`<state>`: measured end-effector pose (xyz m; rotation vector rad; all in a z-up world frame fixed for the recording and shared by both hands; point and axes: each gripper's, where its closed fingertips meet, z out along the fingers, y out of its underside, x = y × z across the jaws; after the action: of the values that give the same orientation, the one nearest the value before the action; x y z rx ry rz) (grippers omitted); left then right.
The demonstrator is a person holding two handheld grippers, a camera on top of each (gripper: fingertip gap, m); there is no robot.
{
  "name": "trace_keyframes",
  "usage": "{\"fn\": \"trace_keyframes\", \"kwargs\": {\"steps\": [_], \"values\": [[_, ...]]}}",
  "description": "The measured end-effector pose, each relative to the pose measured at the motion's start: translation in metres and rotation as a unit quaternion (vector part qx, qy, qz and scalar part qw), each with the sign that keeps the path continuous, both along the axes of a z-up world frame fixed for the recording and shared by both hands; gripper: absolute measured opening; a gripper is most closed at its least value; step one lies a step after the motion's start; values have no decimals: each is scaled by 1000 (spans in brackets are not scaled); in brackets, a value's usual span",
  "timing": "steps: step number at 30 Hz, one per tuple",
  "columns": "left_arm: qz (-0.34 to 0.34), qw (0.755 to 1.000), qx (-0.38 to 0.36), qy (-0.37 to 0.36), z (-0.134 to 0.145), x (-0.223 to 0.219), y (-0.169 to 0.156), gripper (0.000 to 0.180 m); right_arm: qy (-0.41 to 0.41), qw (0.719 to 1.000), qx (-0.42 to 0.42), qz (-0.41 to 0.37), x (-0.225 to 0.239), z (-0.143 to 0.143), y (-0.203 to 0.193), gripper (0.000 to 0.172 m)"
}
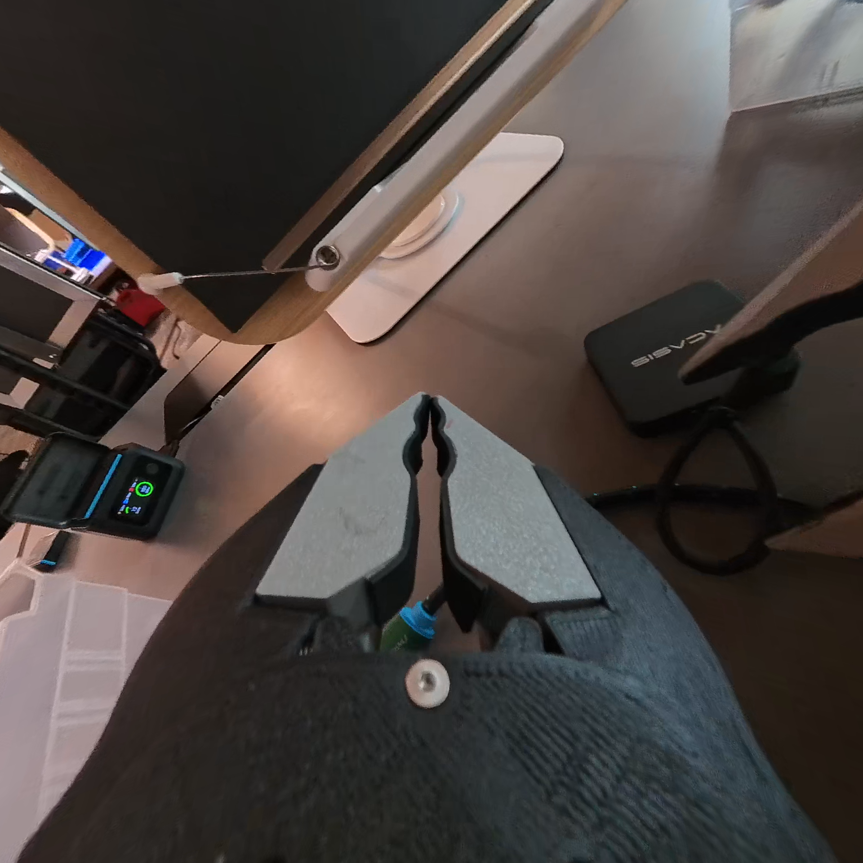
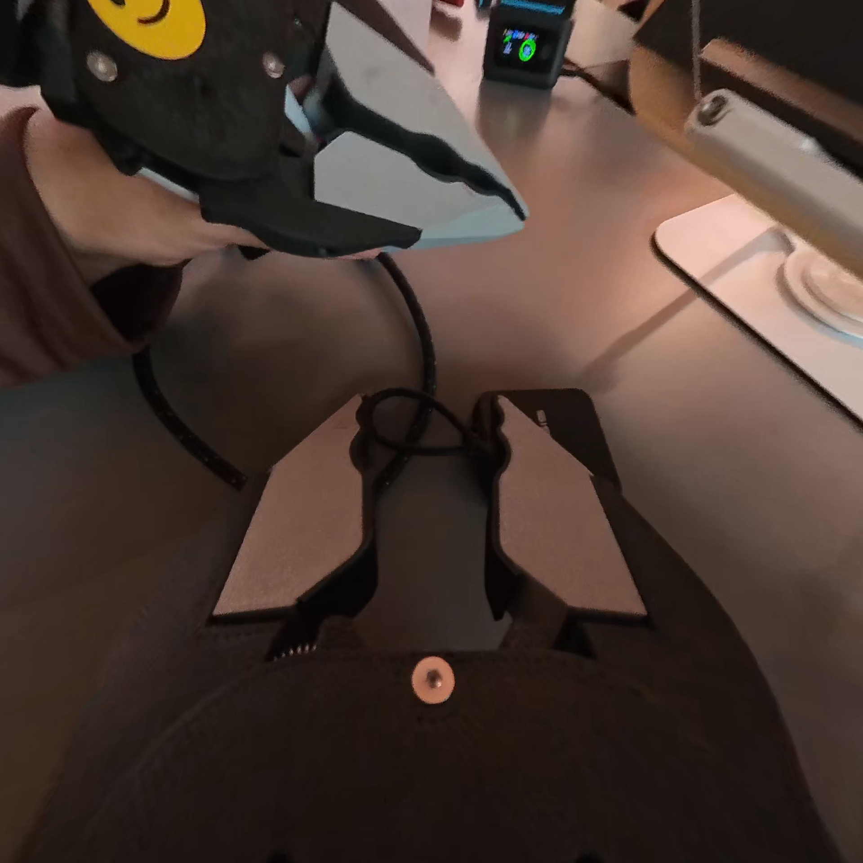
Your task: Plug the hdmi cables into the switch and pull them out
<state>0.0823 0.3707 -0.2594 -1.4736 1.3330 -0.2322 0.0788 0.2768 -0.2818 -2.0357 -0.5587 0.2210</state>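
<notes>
The black switch box (image 1: pixel 663 355) lies flat on the brown desk. In the right wrist view it (image 2: pixel 574 420) sits just beyond my right fingertip. Black cables (image 2: pixel 420 327) curl in loops from its near side and also show in the left wrist view (image 1: pixel 714 490). My right gripper (image 2: pixel 427 411) is open, low over the desk. A thin cable loop lies between its fingers, which do not press on it. My left gripper (image 1: pixel 429 406) is shut with nothing between its tips. It hovers above the desk to the left of the switch, and the right wrist view shows it (image 2: pixel 516 210) shut.
A monitor (image 1: pixel 187 116) hangs over the back of the desk on a white stand base (image 1: pixel 443 233). A small dark device with a lit colour screen (image 1: pixel 135 499) stands at the far left. A hand and sleeve (image 2: pixel 70 233) hold the left gripper. There is about 10 centimetres between the tips of the two grippers.
</notes>
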Motion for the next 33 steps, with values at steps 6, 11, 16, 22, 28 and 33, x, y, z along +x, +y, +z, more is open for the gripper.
{"fn": "trace_keyframes", "kwargs": {"steps": [6, 11, 16, 22, 28, 33], "values": [[-12, 999, -27, 46, -23, 1, -4, 0, -3, 996, -60, -63, 24, -17, 4, 28], [-19, 992, -54, 111, -52, -2, -7, 0, 28, 989, -64, -127, 52, -15, 6, 10], [-31, 991, -61, 118, -55, -1, -12, 0, 45, 987, -45, -149, 67, -8, 6, 9], [-65, 987, -101, 108, -55, 3, -25, 0, 45, 989, -26, -140, 62, -3, 7, 19], [-19, 997, -72, 15, -20, 2, -3, 0, 40, 990, -10, -133, 57, 2, 9, 29], [3, 995, -84, -56, 1, 0, 4, 0, 55, 992, 10, -114, 48, 9, 9, 32]]}}
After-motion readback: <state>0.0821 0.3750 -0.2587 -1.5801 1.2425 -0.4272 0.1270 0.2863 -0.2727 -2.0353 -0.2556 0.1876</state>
